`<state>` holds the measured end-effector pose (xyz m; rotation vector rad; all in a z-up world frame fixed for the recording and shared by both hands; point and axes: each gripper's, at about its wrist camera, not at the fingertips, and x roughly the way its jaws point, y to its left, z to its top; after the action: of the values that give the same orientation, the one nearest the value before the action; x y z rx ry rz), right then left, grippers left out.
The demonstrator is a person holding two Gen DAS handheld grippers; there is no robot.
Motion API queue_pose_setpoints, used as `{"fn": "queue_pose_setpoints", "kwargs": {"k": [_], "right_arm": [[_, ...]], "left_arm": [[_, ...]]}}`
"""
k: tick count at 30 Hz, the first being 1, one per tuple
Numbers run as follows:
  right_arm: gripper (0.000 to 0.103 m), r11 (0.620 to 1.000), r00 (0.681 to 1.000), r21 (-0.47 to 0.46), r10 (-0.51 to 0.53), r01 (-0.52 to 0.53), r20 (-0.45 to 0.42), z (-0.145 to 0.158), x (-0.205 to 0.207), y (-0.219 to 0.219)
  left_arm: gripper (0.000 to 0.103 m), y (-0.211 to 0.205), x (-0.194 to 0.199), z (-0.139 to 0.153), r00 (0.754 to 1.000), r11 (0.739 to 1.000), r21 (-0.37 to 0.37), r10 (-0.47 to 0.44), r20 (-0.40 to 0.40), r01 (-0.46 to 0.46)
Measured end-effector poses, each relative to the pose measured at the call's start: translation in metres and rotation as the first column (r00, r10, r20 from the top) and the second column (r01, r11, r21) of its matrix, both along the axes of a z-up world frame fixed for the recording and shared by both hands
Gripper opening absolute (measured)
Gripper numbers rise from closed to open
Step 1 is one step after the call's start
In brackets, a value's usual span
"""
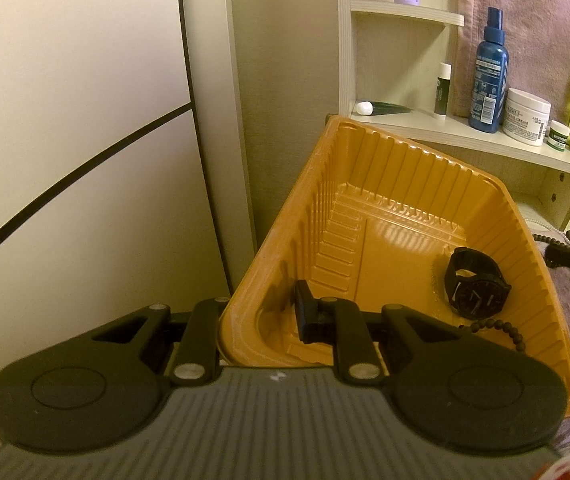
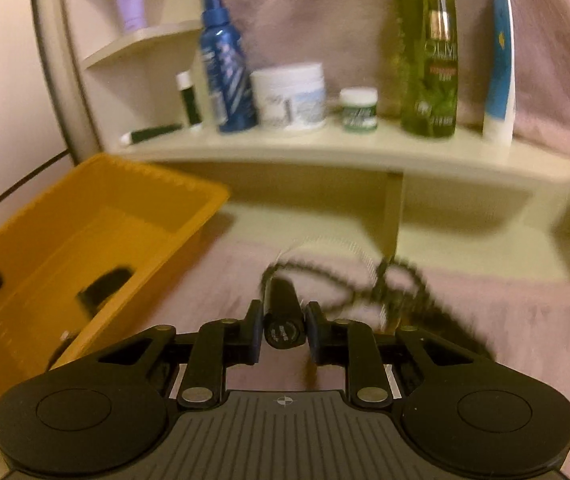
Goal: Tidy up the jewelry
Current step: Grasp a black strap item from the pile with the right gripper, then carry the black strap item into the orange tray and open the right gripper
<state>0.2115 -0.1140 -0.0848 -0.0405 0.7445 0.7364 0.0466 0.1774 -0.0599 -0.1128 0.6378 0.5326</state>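
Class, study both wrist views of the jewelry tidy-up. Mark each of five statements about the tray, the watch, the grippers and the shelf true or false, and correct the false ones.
1. A black watch lies inside the orange tray. True.
2. The left gripper hangs clear of the tray. False: its fingers straddle the tray's near wall, one inside, one outside.
3. The right gripper has a black cylinder between its fingers. True.
4. All the beads are in the tray. False: dark bead strands lie on the pink cloth outside it.
5. The shelf holds only one bottle. False: a blue bottle and a green bottle stand there among jars.
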Motion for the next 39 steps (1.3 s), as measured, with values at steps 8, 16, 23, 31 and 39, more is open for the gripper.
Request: {"fn": "queue_pose_setpoints", "kwargs": {"k": [8, 16, 23, 31, 39], "right_arm": [[0.028, 0.999, 0.996, -0.045, 0.021, -0.025, -0.081, -0.011, -0.009, 0.007], [0.036, 0.997, 0.999, -0.075, -0.001, -0.003, -0.051, -0.015, 0.002, 0.021], [0.035, 0.995, 0.999, -0.102, -0.010, 0.006, -0.036, -0.017, 0.001, 0.026], [0.022, 0.997, 0.999, -0.078, -0.005, 0.001, -0.049, -0.010, -0.003, 0.025], [0.022, 0.991, 0.996, 0.125, 0.052, -0.043, -0.071, 0.039, -0.023, 0.033]], "left_arm": [[0.017, -0.001, 0.000, 0.001, 1.000, 1.000, 0.003, -0.001, -0.001, 0.001], [0.017, -0.001, -0.001, 0.001, 1.000, 1.000, 0.003, -0.001, -0.002, 0.001], [0.017, -0.002, 0.000, 0.002, 1.000, 1.000, 0.005, -0.001, -0.002, 0.001], [0.016, -0.004, -0.001, 0.004, 1.000, 1.000, 0.013, -0.004, 0.000, 0.004], [0.016, -0.005, -0.001, 0.006, 1.000, 1.000, 0.020, -0.010, -0.009, 0.010]]}}
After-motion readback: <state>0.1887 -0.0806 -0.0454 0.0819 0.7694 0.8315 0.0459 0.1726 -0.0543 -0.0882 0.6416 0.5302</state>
